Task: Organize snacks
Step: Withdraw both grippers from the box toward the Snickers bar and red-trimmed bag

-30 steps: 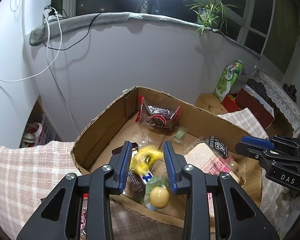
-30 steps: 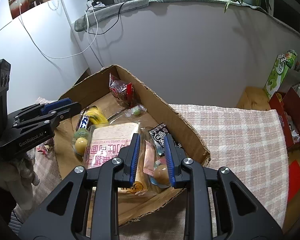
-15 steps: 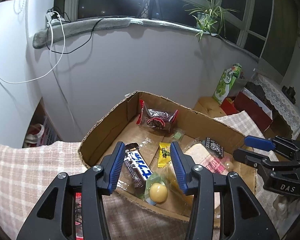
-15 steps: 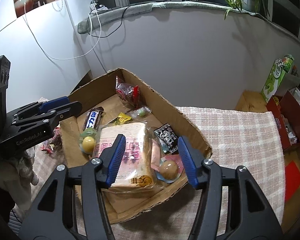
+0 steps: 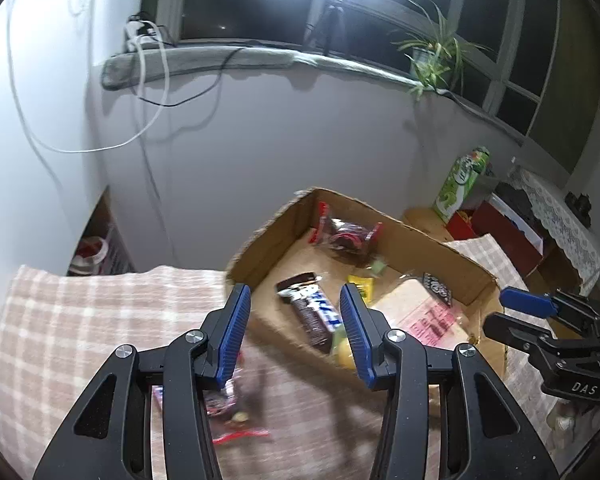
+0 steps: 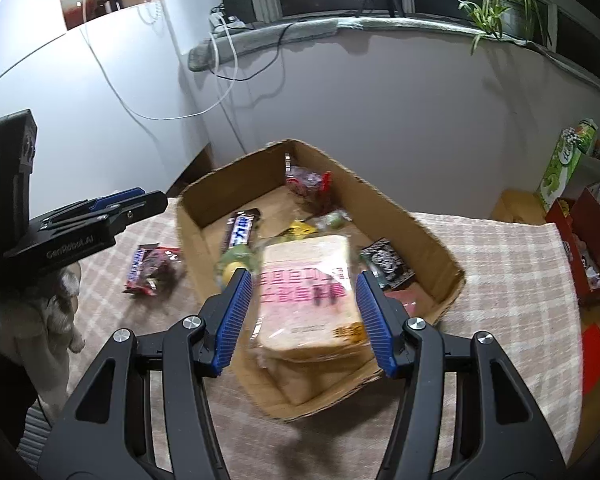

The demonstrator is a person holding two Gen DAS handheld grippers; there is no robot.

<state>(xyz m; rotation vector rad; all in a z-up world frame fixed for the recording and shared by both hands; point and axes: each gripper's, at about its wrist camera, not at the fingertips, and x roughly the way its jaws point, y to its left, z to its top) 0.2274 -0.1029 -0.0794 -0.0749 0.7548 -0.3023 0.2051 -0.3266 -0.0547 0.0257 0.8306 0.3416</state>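
An open cardboard box (image 5: 380, 220) stands on the checked cloth. In it lie a dark chocolate bar (image 5: 312, 312), a bagged loaf of bread (image 6: 308, 292), a red-ended wrapper (image 5: 346, 236) in the far corner, a yellow packet (image 5: 360, 282), a black packet (image 6: 386, 262) and a round yellow snack (image 6: 232, 266). My left gripper (image 5: 292, 296) hangs open and empty above the box's near left wall. My right gripper (image 6: 303, 280) is also open and empty, over the bread without touching it. A red snack packet (image 6: 150, 268) lies on the cloth left of the box.
The checked cloth (image 6: 500, 272) runs to the right of the box. A green carton (image 5: 462, 184) and a red box (image 6: 580, 240) stand past the cloth's right edge. A grey wall with hanging cables rises right behind the box. A gloved hand (image 6: 40, 320) carries the left gripper.
Both grippers' jaws have widened, and both have drawn back and up from the box. The yellow packet that was between the left fingers now lies in the box.
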